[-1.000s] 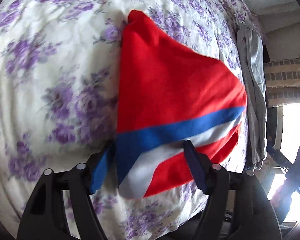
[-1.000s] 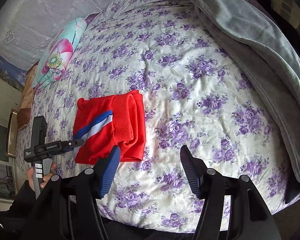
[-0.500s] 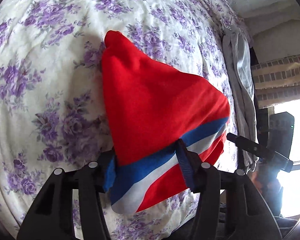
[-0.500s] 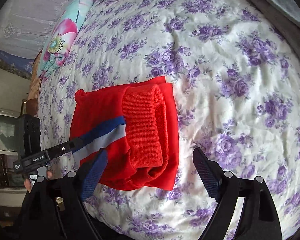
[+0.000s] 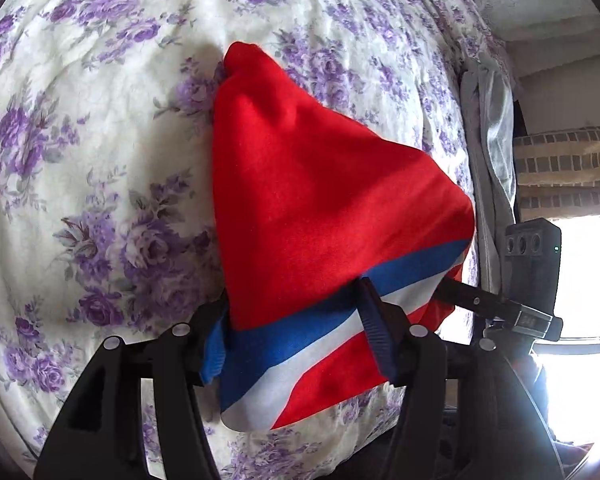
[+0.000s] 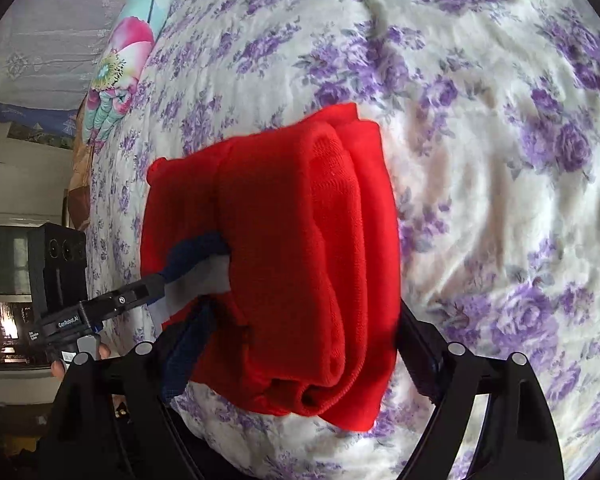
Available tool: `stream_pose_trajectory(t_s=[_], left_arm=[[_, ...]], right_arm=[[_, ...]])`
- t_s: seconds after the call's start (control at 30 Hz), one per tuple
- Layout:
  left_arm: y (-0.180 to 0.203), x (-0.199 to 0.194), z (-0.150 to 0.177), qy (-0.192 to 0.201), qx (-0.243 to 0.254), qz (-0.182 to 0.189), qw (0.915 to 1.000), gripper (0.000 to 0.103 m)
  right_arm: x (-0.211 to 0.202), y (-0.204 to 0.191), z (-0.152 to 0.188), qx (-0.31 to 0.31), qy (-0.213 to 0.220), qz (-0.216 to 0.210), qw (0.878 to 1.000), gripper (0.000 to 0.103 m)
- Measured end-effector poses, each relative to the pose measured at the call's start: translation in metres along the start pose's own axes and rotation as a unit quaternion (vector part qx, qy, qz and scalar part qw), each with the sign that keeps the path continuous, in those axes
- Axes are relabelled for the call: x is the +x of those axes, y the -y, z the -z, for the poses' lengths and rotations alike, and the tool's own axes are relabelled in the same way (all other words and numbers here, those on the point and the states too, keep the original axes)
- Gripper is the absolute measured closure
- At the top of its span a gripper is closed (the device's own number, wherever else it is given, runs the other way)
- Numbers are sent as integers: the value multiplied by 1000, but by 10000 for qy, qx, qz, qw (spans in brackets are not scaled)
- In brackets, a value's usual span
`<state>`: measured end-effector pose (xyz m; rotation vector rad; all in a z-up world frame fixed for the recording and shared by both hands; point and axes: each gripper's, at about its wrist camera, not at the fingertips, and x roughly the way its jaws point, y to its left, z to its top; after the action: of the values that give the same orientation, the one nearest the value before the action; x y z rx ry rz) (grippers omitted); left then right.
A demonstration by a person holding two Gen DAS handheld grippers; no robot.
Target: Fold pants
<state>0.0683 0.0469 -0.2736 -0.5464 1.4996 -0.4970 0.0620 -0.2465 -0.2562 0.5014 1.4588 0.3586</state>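
Nearest in the left wrist view: left gripper (image 5: 296, 336) astride the striped corner of the folded red pants (image 5: 320, 200). Jaws apart, just opening a little, with the blue-and-white stripe between them. One fingertip half buried behind the cloth edge, the other lying over the stripe; no pinch to be seen.

Nearest in the right wrist view: right gripper (image 6: 300, 348) astride the thick rolled end of the same bundle. Jaws wide, just closing somewhat, cloth filling the gap. Far finger mostly hidden behind the red fold, so contact there is hard to judge.

Bundle lying near the close edge of the floral bedspread (image 5: 100, 160), its underside and inner layers out of sight.

Off to the side, on the left gripper's body, white lettering reading roughly "GenRobot.AI"; smaller label below too fine to read. Fingertips of the hand (image 6: 60, 366) holding it barely peeking out.

Farther off: flowered pillow (image 6: 124, 60) cut by the lens rim, grey blanket (image 5: 492, 120) along the bed's far side, window glare washing out the rest.
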Motion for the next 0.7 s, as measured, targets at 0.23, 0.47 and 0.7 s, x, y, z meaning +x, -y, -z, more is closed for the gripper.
stream_pose_trajectory(t_s=[0.23,0.47,0.7], left_arm=[[31,-21,11,365,451,-451,9973,67],[45,-49,-11,777,463,-229,9956,71],[86,-69,-154,1187,846,-659,9871,71]], right_arm=[[-18,-29,0,-370,285,264,9986,65],[-41,-47,-13,-581,381,261,9972,68],[-58,-75,-150,-1064,987,263,9891,69]])
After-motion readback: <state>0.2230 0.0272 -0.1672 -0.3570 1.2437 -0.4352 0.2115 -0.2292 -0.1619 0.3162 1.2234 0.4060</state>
